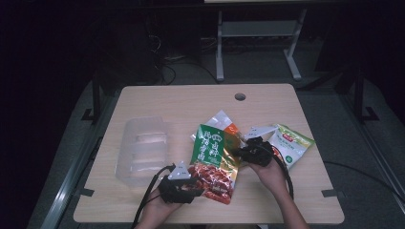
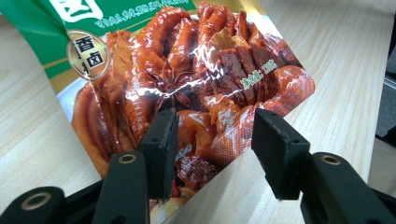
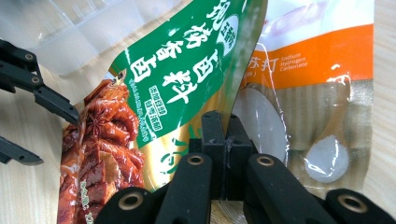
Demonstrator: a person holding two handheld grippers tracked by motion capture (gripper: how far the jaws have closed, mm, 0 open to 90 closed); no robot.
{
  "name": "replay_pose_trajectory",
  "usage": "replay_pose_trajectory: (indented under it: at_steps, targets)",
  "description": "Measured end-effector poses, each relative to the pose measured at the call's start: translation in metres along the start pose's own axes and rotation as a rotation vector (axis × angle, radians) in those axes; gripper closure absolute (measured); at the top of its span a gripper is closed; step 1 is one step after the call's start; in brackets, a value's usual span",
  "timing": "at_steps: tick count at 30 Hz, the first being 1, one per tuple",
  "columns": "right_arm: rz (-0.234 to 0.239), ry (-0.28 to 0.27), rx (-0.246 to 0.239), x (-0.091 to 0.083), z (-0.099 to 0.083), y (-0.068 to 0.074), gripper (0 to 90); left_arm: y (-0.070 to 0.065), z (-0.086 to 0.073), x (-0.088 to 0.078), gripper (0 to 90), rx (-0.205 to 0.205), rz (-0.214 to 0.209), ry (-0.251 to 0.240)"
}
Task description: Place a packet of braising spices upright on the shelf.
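Observation:
A green and red spice packet (image 1: 210, 148) pictured with braised meat lies tilted in the middle of the table, its lower end toward me. My right gripper (image 1: 236, 151) comes in from the right and is shut on the packet's right edge; in the right gripper view the jaws (image 3: 224, 135) pinch the gold and green edge of the packet (image 3: 177, 79). My left gripper (image 1: 199, 187) sits at the packet's bottom left. In the left gripper view its jaws (image 2: 214, 119) stand apart around the bottom corner of the packet (image 2: 187, 60), pads not pressing. The left gripper (image 3: 58, 140) also shows open at the left of the right gripper view.
An orange and white baking soda packet (image 3: 317, 60) lies under the spice packet's right side. A green and white packet (image 1: 291, 145) lies at the right. A clear plastic container (image 1: 143, 148) stands at the left. The wooden table (image 1: 191, 102) has a cable hole (image 1: 240, 97) at the back.

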State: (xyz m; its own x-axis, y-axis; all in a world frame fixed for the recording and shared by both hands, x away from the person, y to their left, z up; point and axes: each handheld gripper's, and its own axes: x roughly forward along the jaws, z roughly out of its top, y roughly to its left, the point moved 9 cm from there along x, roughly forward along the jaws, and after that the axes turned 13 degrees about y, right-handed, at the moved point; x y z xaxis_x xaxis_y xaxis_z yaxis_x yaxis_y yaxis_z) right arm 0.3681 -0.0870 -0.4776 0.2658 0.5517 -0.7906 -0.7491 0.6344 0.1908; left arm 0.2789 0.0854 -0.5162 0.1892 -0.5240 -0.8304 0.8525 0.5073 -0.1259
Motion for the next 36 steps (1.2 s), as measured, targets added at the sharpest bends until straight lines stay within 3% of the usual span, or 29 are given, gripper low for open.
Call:
replay_pose_trajectory:
  at_steps: [5,7,11,15,18,19,20,28,30,31,32,33,34,36]
  targets:
    - [-0.021,-0.006,-0.016,-0.005,0.002,0.002,89.6,0.000,0.002,-0.002,46.0,0.002,0.012,-0.013]
    - [-0.036,-0.032,-0.048,-0.011,0.005,0.003,89.6,0.001,0.004,-0.004,43.9,-0.015,0.022,-0.033]
    - [-0.038,-0.058,-0.071,-0.023,0.007,0.008,89.7,0.001,0.006,-0.009,38.5,-0.027,0.013,-0.043]
    - [-0.029,-0.084,-0.107,-0.033,0.009,0.015,89.7,0.003,0.012,-0.015,30.1,-0.038,0.037,-0.069]
    - [-0.022,-0.112,-0.157,-0.044,0.012,0.024,89.7,0.010,0.020,-0.017,24.4,-0.088,0.049,-0.093]
    - [-0.021,-0.114,-0.167,-0.047,0.012,0.026,89.7,0.010,0.020,-0.017,23.3,-0.088,0.049,-0.093]
    - [-0.013,-0.119,-0.172,-0.050,0.013,0.029,89.7,0.014,0.026,-0.016,22.0,-0.116,0.057,-0.107]
    - [0.018,-0.151,-0.236,-0.064,0.013,0.035,89.7,0.025,0.039,-0.013,18.5,-0.161,0.062,-0.121]
    - [0.035,-0.159,-0.250,-0.068,0.011,0.036,89.7,0.025,0.046,-0.009,22.3,-0.166,0.023,-0.114]
    - [0.035,-0.159,-0.250,-0.068,0.011,0.036,89.7,0.025,0.046,-0.009,24.5,-0.166,0.023,-0.114]
    - [0.050,-0.163,-0.258,-0.069,0.011,0.037,89.7,0.026,0.052,-0.009,29.0,-0.174,-0.014,-0.111]
    - [0.053,-0.166,-0.264,-0.070,0.011,0.038,89.7,0.026,0.052,-0.009,35.4,-0.174,-0.014,-0.111]
    - [0.054,-0.170,-0.265,-0.070,0.012,0.038,89.7,0.025,0.057,-0.011,42.2,-0.174,-0.064,-0.125]
    - [0.057,-0.169,-0.269,-0.070,0.013,0.040,89.7,0.023,0.060,-0.014,59.8,-0.174,-0.088,-0.145]
